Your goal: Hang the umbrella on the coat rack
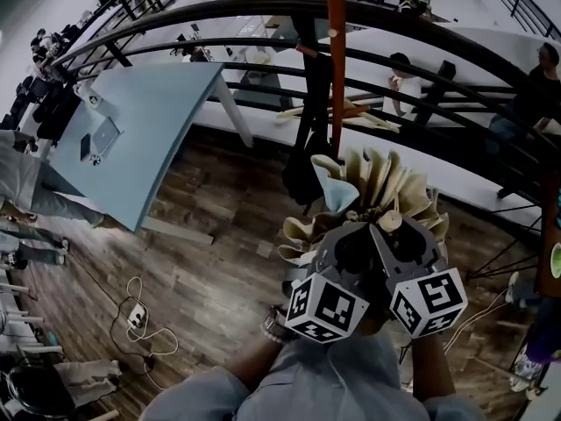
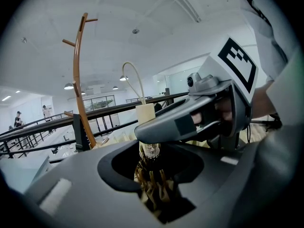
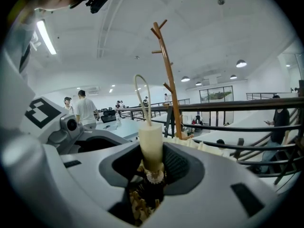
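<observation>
Umbrella (image 3: 151, 144) seems pinched by left tool (image 2: 151, 172), right tool (image 3: 151, 169); gripper views alone show hooks (image 3: 159, 30).

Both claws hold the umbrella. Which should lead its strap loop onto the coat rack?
Right, probably. In the right gripper view the umbrella handle and strap loop stand clear, the coat rack just behind. In the left gripper view the right claw crosses the handle, the rack off to the side.

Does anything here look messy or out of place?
The umbrella: its beige cloth fans out in loose folds instead of being wrapped tight. The left tongs and right tongs both grip it near the handle. A power strip and its cable trail across the floor. Nothing looks spilled or broken.
</observation>
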A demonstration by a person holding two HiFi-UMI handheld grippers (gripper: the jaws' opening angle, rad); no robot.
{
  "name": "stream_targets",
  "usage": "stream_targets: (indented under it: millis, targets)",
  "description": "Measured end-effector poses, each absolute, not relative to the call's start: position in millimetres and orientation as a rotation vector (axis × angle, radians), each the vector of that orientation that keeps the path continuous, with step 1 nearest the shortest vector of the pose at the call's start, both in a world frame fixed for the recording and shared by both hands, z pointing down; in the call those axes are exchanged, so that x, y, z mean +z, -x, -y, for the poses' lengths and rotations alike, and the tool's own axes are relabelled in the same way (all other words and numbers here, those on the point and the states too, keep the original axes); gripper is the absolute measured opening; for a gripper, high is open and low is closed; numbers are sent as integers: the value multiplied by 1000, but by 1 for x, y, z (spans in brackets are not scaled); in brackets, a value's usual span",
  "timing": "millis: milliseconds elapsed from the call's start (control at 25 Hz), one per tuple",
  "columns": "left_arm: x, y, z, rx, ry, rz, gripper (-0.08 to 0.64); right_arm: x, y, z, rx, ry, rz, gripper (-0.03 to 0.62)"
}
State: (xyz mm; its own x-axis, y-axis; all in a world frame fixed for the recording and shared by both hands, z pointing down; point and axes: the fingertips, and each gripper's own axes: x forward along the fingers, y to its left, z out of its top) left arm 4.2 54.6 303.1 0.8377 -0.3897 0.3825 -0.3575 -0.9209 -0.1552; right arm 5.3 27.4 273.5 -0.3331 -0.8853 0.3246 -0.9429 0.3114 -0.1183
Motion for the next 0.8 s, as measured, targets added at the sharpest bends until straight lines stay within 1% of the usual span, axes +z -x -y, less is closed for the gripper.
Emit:
stream_targets:
  millis: [800]
  targets:
    - [357, -58, 25, -765, 2982, -703, 141, 330, -58, 55, 551, -1509, 2418, 137]
